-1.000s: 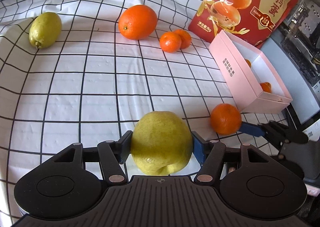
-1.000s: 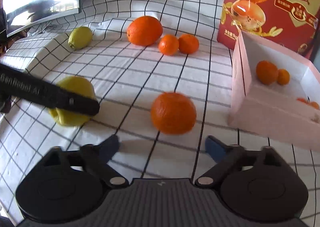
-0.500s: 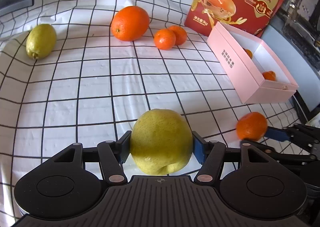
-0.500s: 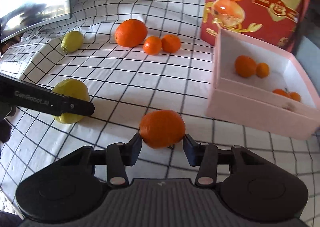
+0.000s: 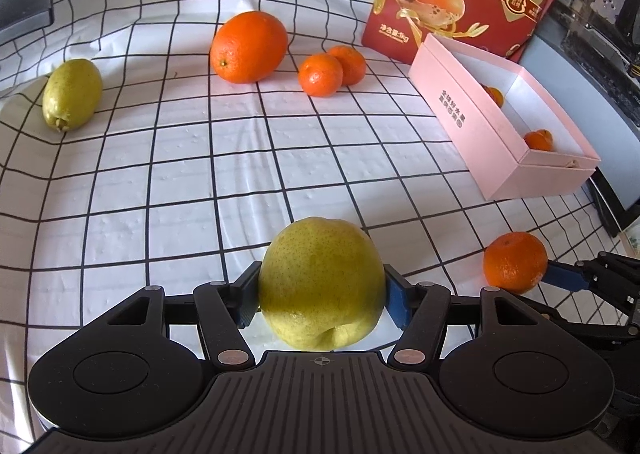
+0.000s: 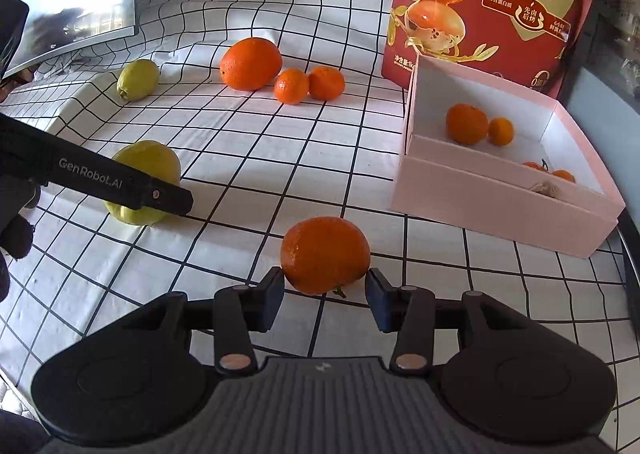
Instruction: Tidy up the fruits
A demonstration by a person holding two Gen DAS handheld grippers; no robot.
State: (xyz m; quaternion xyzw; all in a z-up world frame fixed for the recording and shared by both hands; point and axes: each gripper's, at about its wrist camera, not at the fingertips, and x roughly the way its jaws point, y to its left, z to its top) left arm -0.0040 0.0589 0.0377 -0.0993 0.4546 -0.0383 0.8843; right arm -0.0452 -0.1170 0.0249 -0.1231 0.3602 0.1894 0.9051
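Your left gripper (image 5: 322, 296) clamps the yellow pear (image 5: 320, 282), dimpled end toward you. Your right gripper (image 6: 325, 288), jaws just closed in, pinches a mandarin (image 6: 325, 254), stem down. At nine o'clock, "GenRobot.AI" marks the left finger. The pink box (image 6: 500, 202) sits at two o'clock; the red bag (image 6: 492, 2) at one reads "1kg".

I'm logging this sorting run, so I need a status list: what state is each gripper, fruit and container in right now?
Left gripper: shut on the yellow-green pear.
Right gripper: shut on a mandarin.
Pink box: open, holding small orange fruits.
Large orange: loose on the cloth.
Two small mandarins: loose, side by side.
Far yellow-green fruit: loose on the cloth.
Red bag: upright behind the box.
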